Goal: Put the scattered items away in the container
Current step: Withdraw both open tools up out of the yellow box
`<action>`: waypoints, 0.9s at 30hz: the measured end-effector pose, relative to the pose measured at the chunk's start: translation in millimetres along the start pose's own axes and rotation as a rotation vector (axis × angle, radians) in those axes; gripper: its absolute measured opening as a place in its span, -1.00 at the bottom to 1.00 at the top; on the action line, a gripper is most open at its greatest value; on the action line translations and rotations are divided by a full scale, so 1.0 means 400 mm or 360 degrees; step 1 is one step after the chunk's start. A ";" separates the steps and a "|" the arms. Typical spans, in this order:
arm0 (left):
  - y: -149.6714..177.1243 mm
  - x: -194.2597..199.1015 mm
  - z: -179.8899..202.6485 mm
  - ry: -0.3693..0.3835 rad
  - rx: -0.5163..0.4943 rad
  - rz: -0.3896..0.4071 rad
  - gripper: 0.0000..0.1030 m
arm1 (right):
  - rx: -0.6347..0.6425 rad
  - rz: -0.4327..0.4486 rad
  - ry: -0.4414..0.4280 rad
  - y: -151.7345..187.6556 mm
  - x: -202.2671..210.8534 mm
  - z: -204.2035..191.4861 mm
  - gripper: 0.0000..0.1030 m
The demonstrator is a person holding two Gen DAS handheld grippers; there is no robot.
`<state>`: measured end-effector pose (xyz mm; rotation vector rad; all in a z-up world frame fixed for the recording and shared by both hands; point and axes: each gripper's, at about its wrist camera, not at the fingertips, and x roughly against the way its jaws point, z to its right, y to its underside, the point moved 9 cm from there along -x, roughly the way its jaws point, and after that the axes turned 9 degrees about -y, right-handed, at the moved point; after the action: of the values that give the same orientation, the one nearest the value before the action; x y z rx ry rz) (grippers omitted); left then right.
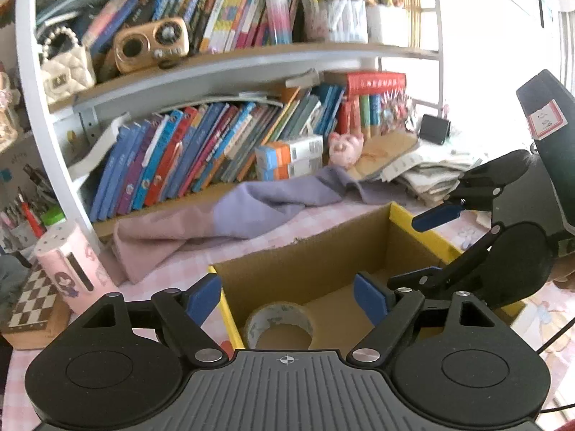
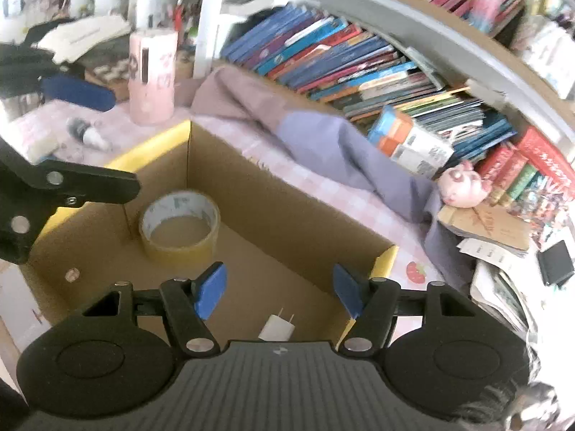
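An open cardboard box with a yellow rim stands on the pink checked tablecloth. A roll of tape lies flat on its floor near the left wall. The right wrist view shows the same tape roll in the box, and a white plug adapter lies on the floor closer to me. My left gripper hovers open over the box's near left side, nothing between its fingers. My right gripper hangs open over the box's right part, also empty. A small grey-and-white item lies on the cloth outside the box.
A pink and lilac cloth lies bunched behind the box, in front of the bookshelf. A pink cylindrical holder and a chessboard box stand to the left. A pink pig toy and stacked papers sit at the back right.
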<state>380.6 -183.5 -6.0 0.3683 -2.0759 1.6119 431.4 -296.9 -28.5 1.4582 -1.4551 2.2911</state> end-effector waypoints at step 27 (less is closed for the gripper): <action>0.113 0.300 -0.147 -0.0002 0.0245 0.0155 0.71 | -0.0520 0.0415 0.0407 0.077 0.293 -0.213 0.37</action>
<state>269.2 -105.2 30.7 0.3243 -2.0040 1.8353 294.3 -298.9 27.5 0.8999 -1.9119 2.1321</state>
